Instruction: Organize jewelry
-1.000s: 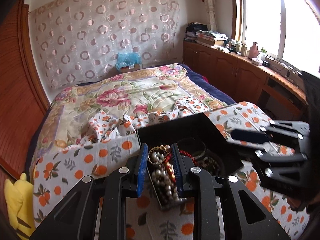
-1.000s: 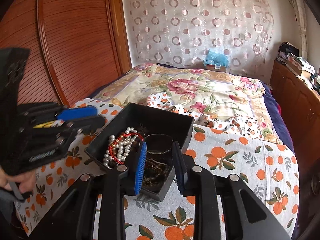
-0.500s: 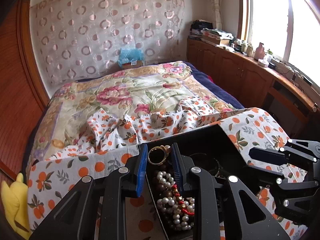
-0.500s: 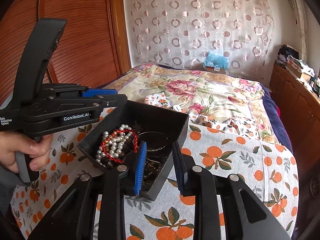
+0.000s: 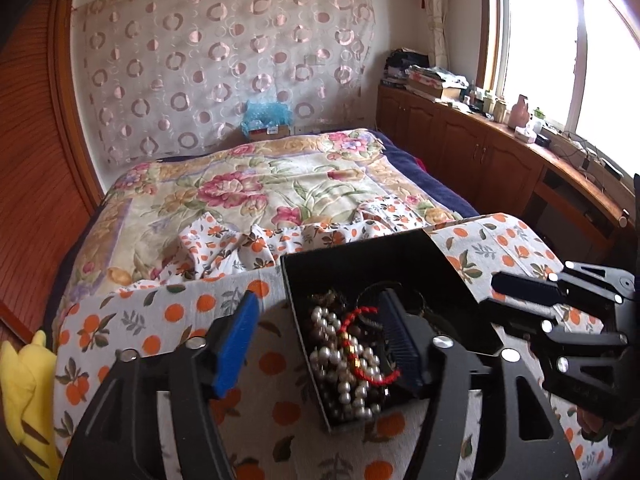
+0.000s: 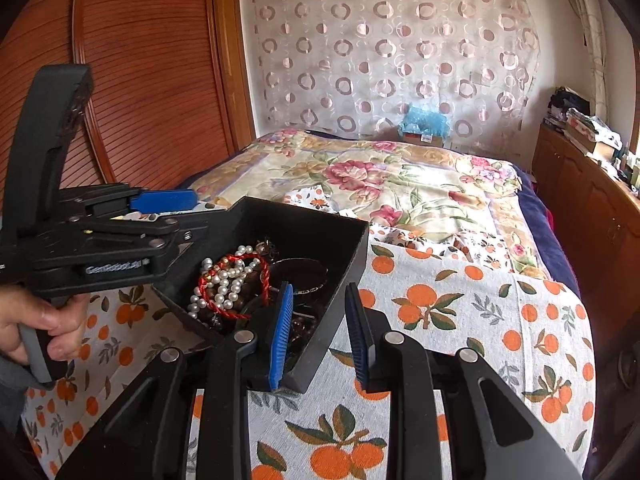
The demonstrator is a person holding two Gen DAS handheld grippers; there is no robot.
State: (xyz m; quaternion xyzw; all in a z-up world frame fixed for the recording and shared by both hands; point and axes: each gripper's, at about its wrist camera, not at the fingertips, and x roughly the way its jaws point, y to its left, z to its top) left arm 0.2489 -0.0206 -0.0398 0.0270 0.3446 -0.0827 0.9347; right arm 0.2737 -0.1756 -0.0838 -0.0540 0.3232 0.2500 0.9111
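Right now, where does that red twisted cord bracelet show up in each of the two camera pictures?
Left wrist view: the red cord bracelet lies low and centre, on the pearls inside the black box, just left of the gripper's right finger.
Right wrist view: the bracelet is left of centre, looped over the pearls in the box's left part.
Shared landmark: the blue bundle against the curtain beyond the bed.

Daylit window (image 5: 560, 40), wooden cabinets (image 5: 460, 148), floral bed (image 5: 260, 192), perhaps wardrobe doors (image 6: 132, 80).

Home bedroom: bed with floral quilt (image 5: 256, 196), patterned curtain (image 6: 384, 48), wooden cabinets (image 5: 460, 148).
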